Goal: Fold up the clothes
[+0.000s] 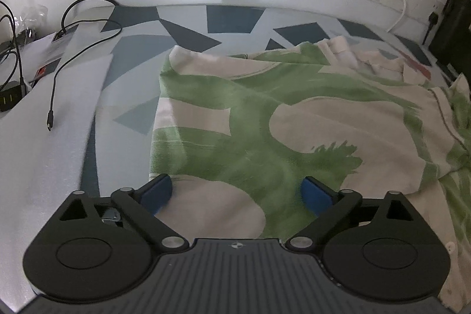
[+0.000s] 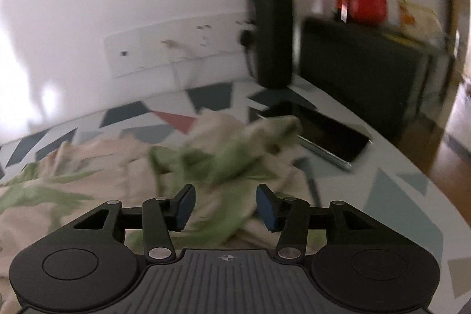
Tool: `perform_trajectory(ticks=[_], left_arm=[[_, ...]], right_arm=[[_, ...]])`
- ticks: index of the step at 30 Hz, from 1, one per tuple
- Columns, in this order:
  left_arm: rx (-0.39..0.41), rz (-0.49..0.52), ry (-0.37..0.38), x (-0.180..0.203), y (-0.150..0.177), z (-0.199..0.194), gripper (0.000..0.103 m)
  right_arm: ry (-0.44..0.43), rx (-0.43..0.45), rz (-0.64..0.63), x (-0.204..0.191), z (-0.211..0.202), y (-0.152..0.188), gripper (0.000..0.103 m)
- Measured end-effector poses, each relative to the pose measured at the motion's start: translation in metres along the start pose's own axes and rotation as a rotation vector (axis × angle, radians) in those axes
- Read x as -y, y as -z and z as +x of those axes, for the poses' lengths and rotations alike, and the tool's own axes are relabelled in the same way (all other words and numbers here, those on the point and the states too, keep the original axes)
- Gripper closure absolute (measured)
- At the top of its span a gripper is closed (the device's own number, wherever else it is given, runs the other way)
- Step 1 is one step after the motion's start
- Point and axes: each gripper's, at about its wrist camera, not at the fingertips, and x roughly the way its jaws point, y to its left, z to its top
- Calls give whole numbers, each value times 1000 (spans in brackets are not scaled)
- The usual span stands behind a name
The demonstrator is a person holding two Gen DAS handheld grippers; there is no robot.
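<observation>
While the cream-and-green shirt (image 1: 265, 114) lies spread on the patterned table (image 1: 182, 22), its far right end bunched near a black tablet (image 2: 326, 134), the fold looks barely begun. The left gripper (image 1: 237, 193) hovers low over the near hem, jaws wide and empty. The right gripper (image 2: 225, 206), half open and holding nothing, points at the crumpled sleeve (image 2: 253, 143), which probably needs pinching and flattening next.

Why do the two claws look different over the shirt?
The left claw is spread wide over a flat part of the shirt; the right claw is open less wide, over a bunched, rumpled part. The left view is sharp; the right is blurry. Both have blue pads and hold nothing.
</observation>
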Motion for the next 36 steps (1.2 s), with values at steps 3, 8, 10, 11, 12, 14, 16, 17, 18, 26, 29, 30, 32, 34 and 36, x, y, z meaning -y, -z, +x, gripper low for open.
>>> perform_trajectory(ticks=[3,8,10,11,12,14,16,17,18,26,29,30,32,34,36], left_arm=[[-6,39,-26,6,2,2,1],[-15,39,-37,9,1,6,0],[-19,34,-45,11,0,7,0],[-21,31,-48,11,0,7,0],[-24,30,-49,12,-1,7,0],[-27,29,-49,12,-1,8,0],[-28,31,-47,12,-1,8,0],[-30,31,-47,12,-1,8,0],[-33,31,-47,12,-2,8,0],[-30,31,-45,12,-1,8,0],[-29,29,-47,12,0,9,0],[-30,29,-47,12,-1,9,0],[-30,30,-45,12,-1,9,0],[-27,31,-44,12,0,8,0],[-22,31,-45,12,1,8,0]], right_arm=[[50,19,-24,8,5,2,59],[-19,127,-38,18,8,-7,37],[-41,140,-67,15,14,-12,35],[-47,133,-77,13,20,-14,35],[-56,118,-78,14,27,-16,37],[-76,78,-67,15,41,-20,44],[-89,40,-50,15,51,-24,65],[-85,20,-56,15,53,-25,92],[-83,10,-66,14,52,-25,97],[-179,-13,-139,8,27,-22,73],[-195,-36,-201,-1,26,-19,61],[-198,-40,-212,-4,26,-17,57],[-203,-49,-233,-9,25,-14,54],[-189,-77,-257,-13,31,-10,52],[-172,-102,-276,-16,38,-7,52]])
